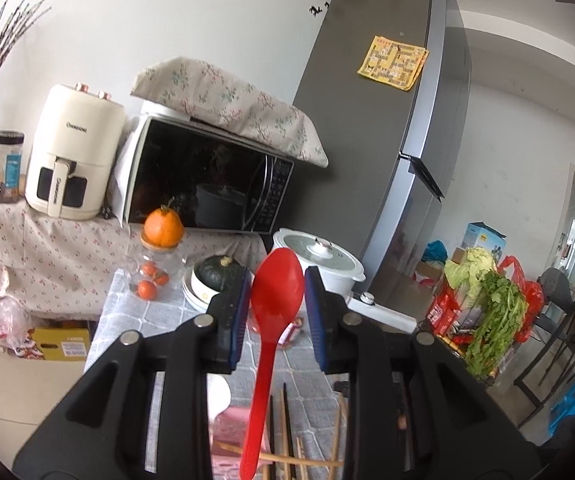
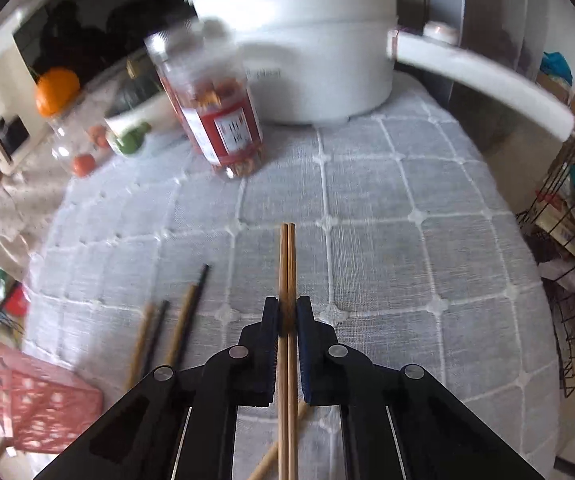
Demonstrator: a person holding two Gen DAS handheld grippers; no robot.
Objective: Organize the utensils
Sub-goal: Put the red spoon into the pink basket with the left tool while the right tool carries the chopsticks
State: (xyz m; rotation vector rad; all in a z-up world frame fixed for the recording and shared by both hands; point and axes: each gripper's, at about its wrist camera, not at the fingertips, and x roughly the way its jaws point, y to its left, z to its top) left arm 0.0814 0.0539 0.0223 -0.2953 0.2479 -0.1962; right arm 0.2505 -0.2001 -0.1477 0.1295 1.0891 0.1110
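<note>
right gripper (image 2: 287,312) is clamped on a pair of wooden chopsticks (image 2: 287,264) pointing straight ahead along its fingers, pink basket (image 2: 39,412) low to its left, while the left gripper (image 1: 277,300) stands open around the red spoon (image 1: 275,304).

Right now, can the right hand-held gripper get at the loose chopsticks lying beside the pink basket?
Probably not yet: the right hand-held gripper is shut on a pair of wooden chopsticks. The path over the cloth to the loose chopsticks by the pink basket looks free.
</note>
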